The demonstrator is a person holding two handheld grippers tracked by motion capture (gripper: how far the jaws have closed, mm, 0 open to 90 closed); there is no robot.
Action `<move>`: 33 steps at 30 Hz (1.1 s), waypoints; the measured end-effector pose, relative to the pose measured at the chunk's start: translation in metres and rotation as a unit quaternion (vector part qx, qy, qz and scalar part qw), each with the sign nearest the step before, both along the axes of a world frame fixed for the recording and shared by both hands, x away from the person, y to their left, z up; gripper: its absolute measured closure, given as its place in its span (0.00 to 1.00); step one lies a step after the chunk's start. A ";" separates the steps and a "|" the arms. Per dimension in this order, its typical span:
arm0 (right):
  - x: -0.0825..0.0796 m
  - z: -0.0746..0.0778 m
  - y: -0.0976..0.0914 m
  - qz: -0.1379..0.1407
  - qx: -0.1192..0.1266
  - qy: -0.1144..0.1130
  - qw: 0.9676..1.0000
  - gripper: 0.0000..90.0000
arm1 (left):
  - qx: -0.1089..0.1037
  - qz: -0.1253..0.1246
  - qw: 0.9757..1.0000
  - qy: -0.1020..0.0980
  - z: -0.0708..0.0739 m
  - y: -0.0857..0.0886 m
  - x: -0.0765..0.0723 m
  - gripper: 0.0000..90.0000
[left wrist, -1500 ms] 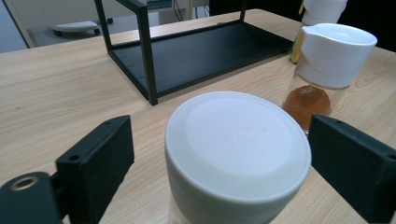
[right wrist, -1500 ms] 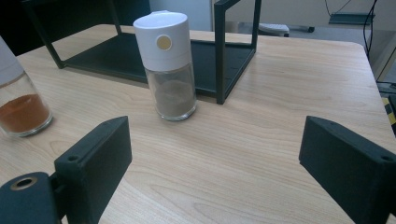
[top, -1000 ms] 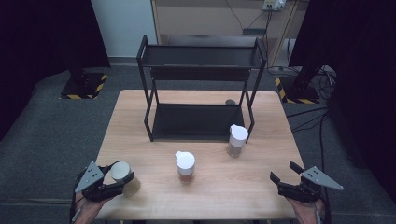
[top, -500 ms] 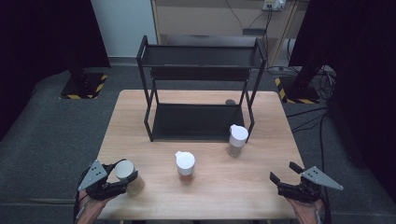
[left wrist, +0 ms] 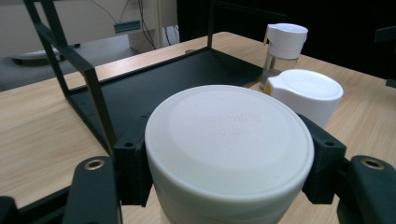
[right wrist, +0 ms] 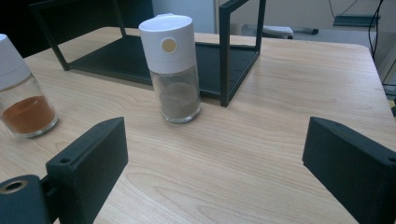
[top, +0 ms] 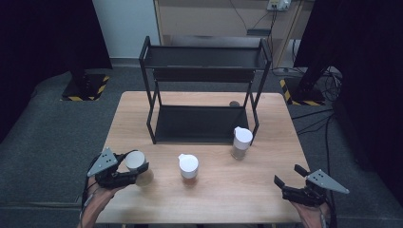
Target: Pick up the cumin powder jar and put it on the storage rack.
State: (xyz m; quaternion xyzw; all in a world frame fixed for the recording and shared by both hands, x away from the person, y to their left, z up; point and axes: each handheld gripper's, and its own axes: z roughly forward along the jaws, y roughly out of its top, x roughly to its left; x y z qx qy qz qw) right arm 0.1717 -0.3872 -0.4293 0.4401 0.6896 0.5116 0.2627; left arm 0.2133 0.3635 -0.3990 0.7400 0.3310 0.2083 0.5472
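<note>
White plastic filled the space between my left gripper's (top: 124,170) jaws: they were clamped on the cap of one white-capped glass spice jar (left wrist: 228,154), one black pad pressed to each side of the cap. I held that jar at the near left corner of the pale wooden table (top: 214,199), lifted clear of the wood, its shadow lying just beside it on the right.

Counted, there were three such jars. The second one, a white-lidded glass jar of orange-red powder (top: 188,166), stood upright near the middle of the table, to the right of the held one. The third, a white-lidded glass jar of grey-brown powder (right wrist: 173,70), stood upright further right, just beside the near right leg of the one black metal two-shelf rack (top: 204,85). Both shelves of the rack were bare, and it sat at the far half of the table.

My right gripper (top: 287,178) hovered at the near right corner. Its two jaws stood wide apart, having just been opening, with bare wood between them and the grey-brown jar well beyond.
</note>
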 end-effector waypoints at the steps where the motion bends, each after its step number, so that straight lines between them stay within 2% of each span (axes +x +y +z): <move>1: 0.000 0.000 0.000 0.000 0.000 0.000 1.000 0.07 | -0.002 -0.001 1.000 0.002 0.001 -0.001 0.004 0.37; 16: 0.001 0.000 0.001 0.003 -0.004 -0.002 1.000 0.07 | 0.008 -0.028 1.000 -0.002 0.027 -0.021 0.046 0.37; 20: 0.001 0.000 0.001 0.003 -0.004 -0.002 1.000 0.07 | 0.006 -0.031 0.999 -0.002 0.033 -0.028 0.059 0.37; 27: 0.000 -0.001 0.000 0.003 0.000 -0.001 1.000 0.07 | 0.006 -0.028 1.000 -0.004 0.043 -0.044 0.082 0.37; 33: 0.000 -0.001 -0.001 0.003 0.003 -0.001 1.000 0.07 | 0.007 -0.013 1.000 -0.004 0.050 -0.060 0.099 0.37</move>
